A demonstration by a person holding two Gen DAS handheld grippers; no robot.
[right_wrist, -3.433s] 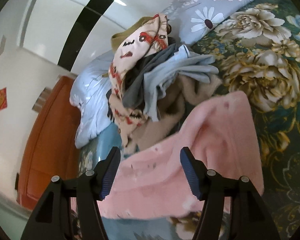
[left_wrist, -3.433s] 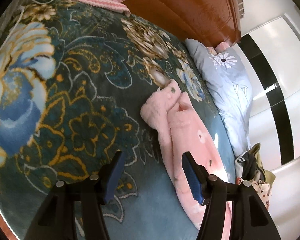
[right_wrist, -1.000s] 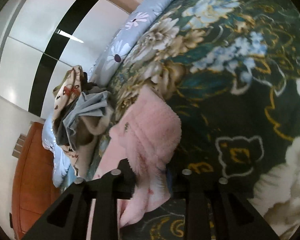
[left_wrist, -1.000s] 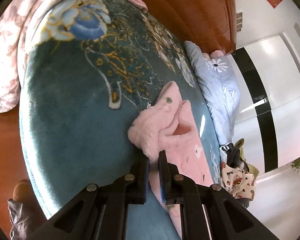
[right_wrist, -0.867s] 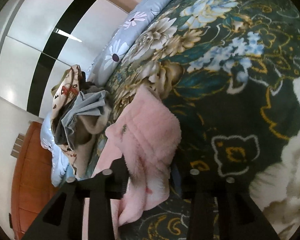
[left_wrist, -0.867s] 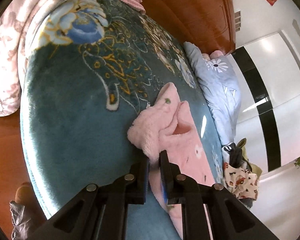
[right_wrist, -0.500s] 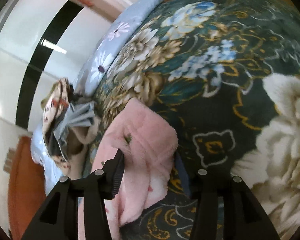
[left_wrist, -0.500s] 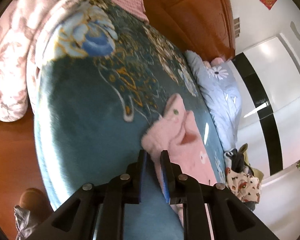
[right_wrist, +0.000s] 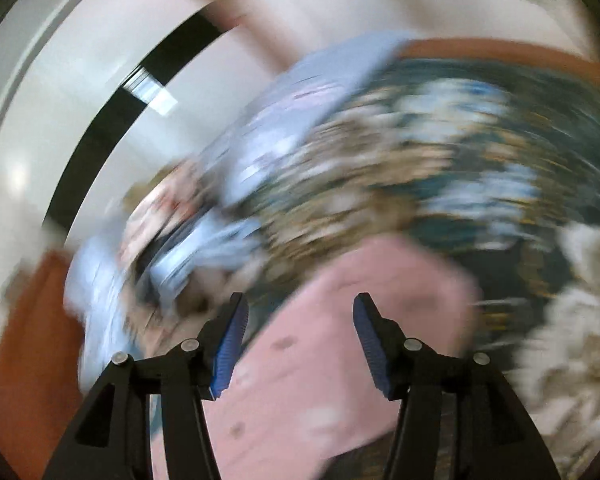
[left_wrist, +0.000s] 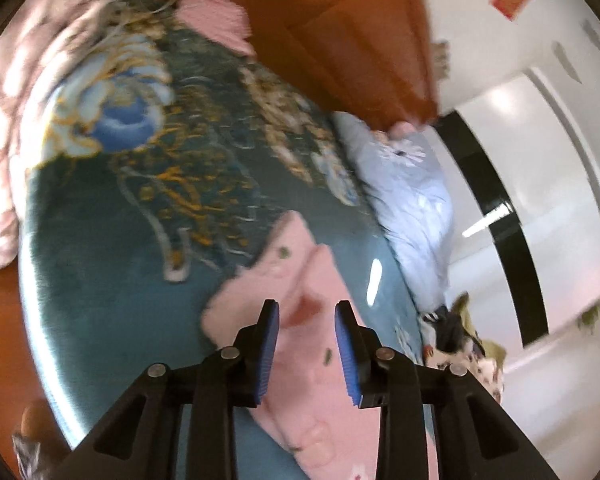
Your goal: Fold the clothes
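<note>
1. Left hand-held gripper [left_wrist: 307,354]: jaws part-spread and opening. Blue pads sit clear above the pink fleece garment [left_wrist: 300,364]; nothing pinched between them.
2. Right hand-held gripper [right_wrist: 298,346]: jaws spread wider and opening. It is above the same pink fleece garment [right_wrist: 340,360] with nothing pressed between the pads. View is heavily motion-blurred.
3. Garment lies on the bed, on the dark teal floral blanket [left_wrist: 112,264]. Its fluffy folded end points up the bed in the left wrist view; the rest runs down toward the lower frame edge. Small dark and pale motifs on the fleece.
4. Pale blue daisy-print pillow [left_wrist: 412,188] lies along the blanket's far side, beside the white wardrobe with a black stripe [left_wrist: 496,216].
5. Pile of unfolded clothes [left_wrist: 460,340] sits at the pillow's lower end, near the garment; whether they touch I cannot tell. Same pile [right_wrist: 180,232] is a smear in the right wrist view.
6. Wooden headboard [left_wrist: 340,28] is at the top, with a pink knitted item [left_wrist: 216,20] against it.
7. Pink floral quilt [left_wrist: 16,92] bunched at the blanket's left edge.
</note>
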